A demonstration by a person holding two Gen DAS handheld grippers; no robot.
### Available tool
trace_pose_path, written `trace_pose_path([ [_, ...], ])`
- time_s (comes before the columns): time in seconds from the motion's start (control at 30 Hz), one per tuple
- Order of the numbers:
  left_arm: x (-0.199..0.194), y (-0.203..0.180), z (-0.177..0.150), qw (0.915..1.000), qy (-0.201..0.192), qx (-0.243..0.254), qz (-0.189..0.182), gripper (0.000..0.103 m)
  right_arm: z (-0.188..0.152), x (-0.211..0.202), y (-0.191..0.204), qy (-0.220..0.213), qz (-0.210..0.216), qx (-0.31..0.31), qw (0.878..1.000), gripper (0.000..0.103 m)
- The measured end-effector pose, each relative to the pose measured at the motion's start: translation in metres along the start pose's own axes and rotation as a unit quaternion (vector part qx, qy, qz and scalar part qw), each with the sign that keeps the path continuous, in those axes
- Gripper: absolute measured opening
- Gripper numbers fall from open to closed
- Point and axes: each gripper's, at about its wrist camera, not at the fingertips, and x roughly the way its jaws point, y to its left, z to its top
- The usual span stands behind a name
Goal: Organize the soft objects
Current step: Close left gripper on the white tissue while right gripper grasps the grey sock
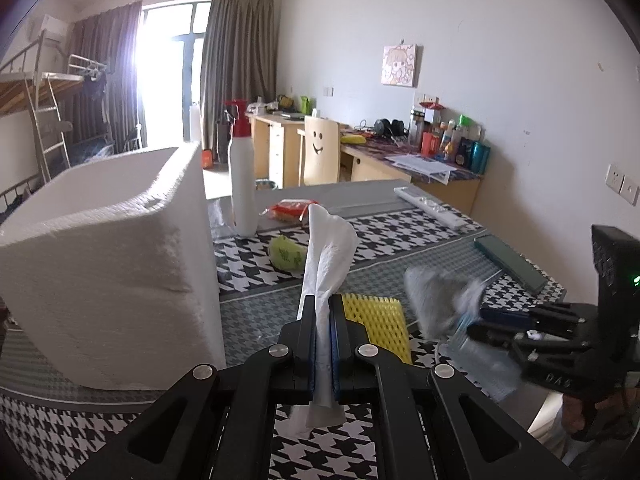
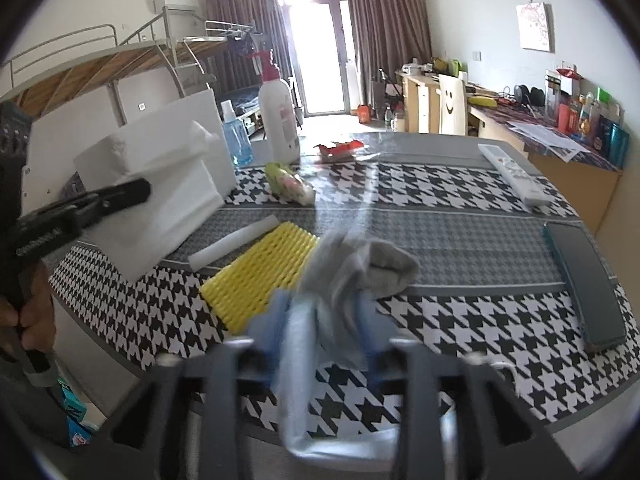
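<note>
My left gripper [image 1: 323, 312] is shut on a white tissue [image 1: 328, 248] that stands up out of its jaws, just right of a white foam box [image 1: 108, 264]. Behind the jaws a yellow foam net [image 1: 378, 320] lies on the houndstooth table. In the right wrist view my right gripper [image 2: 324, 316] is blurred, its jaws apart. A grey cloth [image 2: 360, 264] and a pale blue sheet [image 2: 296, 360] hang loosely between them, over the table beside the yellow net [image 2: 260, 272]. The left gripper [image 2: 136, 194] shows at the left, in front of the foam box [image 2: 160, 184].
A white foam strip [image 2: 236, 240] lies beside the net. Farther back stand a lotion bottle [image 2: 280, 116], a blue bottle [image 2: 236, 140], a green pack [image 2: 288, 180] and a red packet [image 2: 340, 148]. A remote [image 2: 514, 178] and a dark green case [image 2: 584, 284] lie at right.
</note>
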Motion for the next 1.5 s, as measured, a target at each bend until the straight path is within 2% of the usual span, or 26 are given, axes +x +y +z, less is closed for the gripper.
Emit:
trace_pose_path([
  [0.03,-0.002,0.001,0.000,1.0000,-0.002,0.000,0.000,0.006,0.000,-0.002,0.000,-0.004,-0.004,-0.001,1.000,0.066],
  [0.07,-0.004,0.001,0.000,1.0000,-0.004,0.000,0.000,0.006,0.001,-0.004,0.000,-0.012,-0.009,-0.003,1.000,0.069],
  [0.23,-0.010,0.003,-0.002,1.0000,-0.007,-0.002,-0.003,0.006,0.009,0.004,-0.003,-0.005,-0.017,-0.008,1.000,0.069],
  [0.4,-0.012,0.003,-0.005,1.0000,-0.006,-0.004,-0.007,0.006,0.022,0.027,-0.011,0.021,-0.025,0.002,0.999,0.069],
  [0.83,-0.009,0.009,-0.006,0.9999,0.001,-0.010,-0.007,0.006,0.024,0.061,-0.013,0.082,-0.047,-0.006,0.995,0.069],
  [0.9,-0.009,0.010,-0.006,0.9999,0.001,-0.013,-0.008,0.006,0.023,0.064,-0.015,0.088,-0.047,-0.001,0.995,0.062],
  [0.97,-0.009,0.011,-0.006,0.9999,0.001,-0.014,-0.007,0.006,0.022,0.067,-0.016,0.095,-0.043,0.001,0.995,0.039],
  [1.03,-0.008,0.013,-0.006,0.9999,0.002,-0.014,-0.007,0.006,0.021,0.069,-0.017,0.097,-0.038,0.002,0.995,0.030],
  [1.07,-0.008,0.013,-0.005,0.9999,0.003,-0.015,-0.007,0.006,0.021,0.070,-0.018,0.096,-0.039,0.001,0.995,0.021],
  [1.13,-0.008,0.015,-0.005,0.9999,0.003,-0.015,-0.007,0.006,0.022,0.067,-0.020,0.092,-0.031,0.009,0.995,0.012],
  [1.5,-0.032,0.014,0.012,0.9998,-0.011,-0.012,-0.006,0.006,0.052,-0.002,-0.018,-0.006,-0.007,0.035,0.999,0.010],
])
